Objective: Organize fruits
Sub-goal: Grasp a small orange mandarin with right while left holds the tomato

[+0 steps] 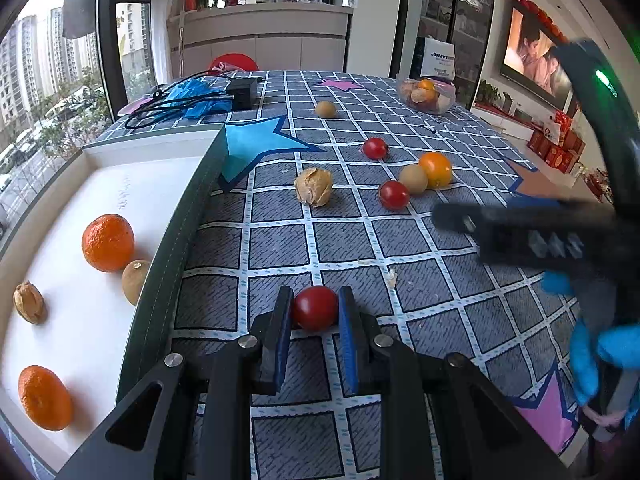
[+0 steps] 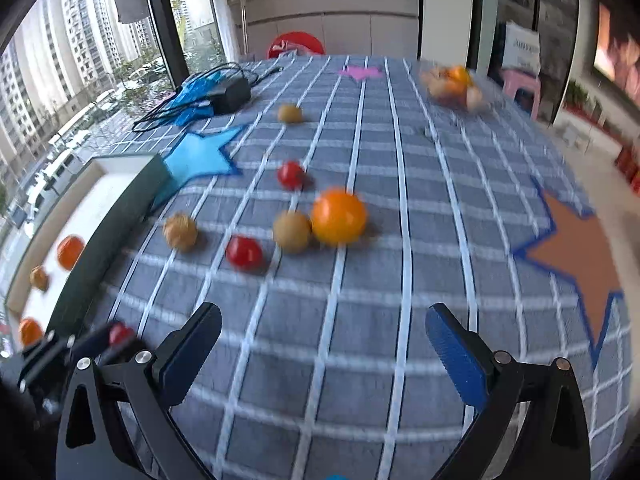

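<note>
My left gripper [image 1: 315, 307] is shut on a red cherry tomato [image 1: 316, 307] just above the checked tablecloth, right of the white tray [image 1: 100, 184]. The tray holds two tangerines [image 1: 107, 242], a walnut [image 1: 29, 303] and a longan [image 1: 135, 281]. Loose on the cloth lie a walnut [image 1: 314, 186], two more tomatoes [image 1: 393, 195], a longan [image 1: 413, 178] and an orange fruit [image 1: 437, 169]. My right gripper [image 2: 322, 344] is open and empty, short of the orange fruit [image 2: 339, 216] and the longan [image 2: 292, 231]. It also shows in the left wrist view [image 1: 520, 228].
A clear bag of fruit [image 1: 426, 94] sits at the table's far right. A black adapter with cables [image 1: 240, 92] and blue gloves lie at the far left. Another longan [image 1: 325, 109] lies far back. The table edge runs along the right.
</note>
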`<state>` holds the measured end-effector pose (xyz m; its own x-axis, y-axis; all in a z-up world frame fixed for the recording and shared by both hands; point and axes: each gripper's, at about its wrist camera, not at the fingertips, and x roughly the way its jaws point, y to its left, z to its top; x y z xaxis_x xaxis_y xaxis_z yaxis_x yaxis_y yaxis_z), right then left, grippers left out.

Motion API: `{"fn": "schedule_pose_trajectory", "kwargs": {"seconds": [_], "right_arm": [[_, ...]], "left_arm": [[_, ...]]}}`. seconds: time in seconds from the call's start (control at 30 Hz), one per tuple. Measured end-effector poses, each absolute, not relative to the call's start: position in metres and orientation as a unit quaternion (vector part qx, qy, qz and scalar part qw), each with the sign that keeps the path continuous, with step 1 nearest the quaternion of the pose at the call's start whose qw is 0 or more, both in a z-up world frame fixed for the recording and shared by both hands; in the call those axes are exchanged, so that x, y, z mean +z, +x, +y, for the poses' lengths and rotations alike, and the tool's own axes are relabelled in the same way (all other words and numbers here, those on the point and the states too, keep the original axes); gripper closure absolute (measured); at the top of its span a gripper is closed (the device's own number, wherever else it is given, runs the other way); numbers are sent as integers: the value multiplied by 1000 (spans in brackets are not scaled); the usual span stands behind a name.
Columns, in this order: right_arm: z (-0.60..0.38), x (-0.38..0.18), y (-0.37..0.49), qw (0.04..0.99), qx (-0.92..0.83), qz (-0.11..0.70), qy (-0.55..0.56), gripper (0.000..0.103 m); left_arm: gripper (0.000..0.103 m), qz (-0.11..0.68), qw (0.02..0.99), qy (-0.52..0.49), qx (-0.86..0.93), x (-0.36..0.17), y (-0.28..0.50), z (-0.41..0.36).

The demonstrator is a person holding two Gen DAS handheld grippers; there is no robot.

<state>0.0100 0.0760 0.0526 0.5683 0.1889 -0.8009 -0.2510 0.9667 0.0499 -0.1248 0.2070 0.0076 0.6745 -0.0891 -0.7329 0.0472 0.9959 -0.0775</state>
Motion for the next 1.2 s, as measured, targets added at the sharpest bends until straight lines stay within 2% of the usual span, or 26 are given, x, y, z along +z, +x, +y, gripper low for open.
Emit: {"fn": "schedule_pose_trajectory", "kwargs": {"seconds": [0.23, 0.37, 0.4, 0.43, 0.47, 0.5, 0.53, 0.57, 0.63, 0.67, 1.2], "right_arm": [[47, 50, 53, 881, 93, 458, 68, 0], [51, 46, 69, 878, 95, 461, 83, 1], [51, 44, 71, 877, 95, 464, 88, 5], [51, 40, 74, 871, 97, 471, 99, 17], [52, 38, 74, 870, 94, 473, 103, 23], [52, 39, 74, 874, 89, 468, 99, 24], [54, 39, 75, 874, 85, 469, 92, 31], [55, 39, 73, 876, 87, 466, 84, 42], [55, 39, 69, 875, 100, 467, 80, 55], [54, 38, 68, 873, 103, 470, 79, 66], [19, 39, 6, 866, 143, 468, 100, 67]], "left_arm": [[78, 402, 914, -38, -42, 7, -124, 208], [78, 401, 915, -31, -40, 7, -125, 206], [78, 401, 915, -30, -40, 7, -125, 205], [78, 401, 915, -29, -40, 7, -125, 206], [78, 401, 915, -30, -40, 7, -126, 206], [78, 401, 914, -31, -41, 8, -126, 206], [78, 401, 914, -33, -41, 8, -126, 206], [78, 401, 914, -33, -41, 8, -126, 206], [78, 401, 914, -32, -41, 8, -126, 206], [78, 402, 914, -30, -40, 8, -126, 206], [78, 402, 914, -27, -39, 7, -125, 204]]}}
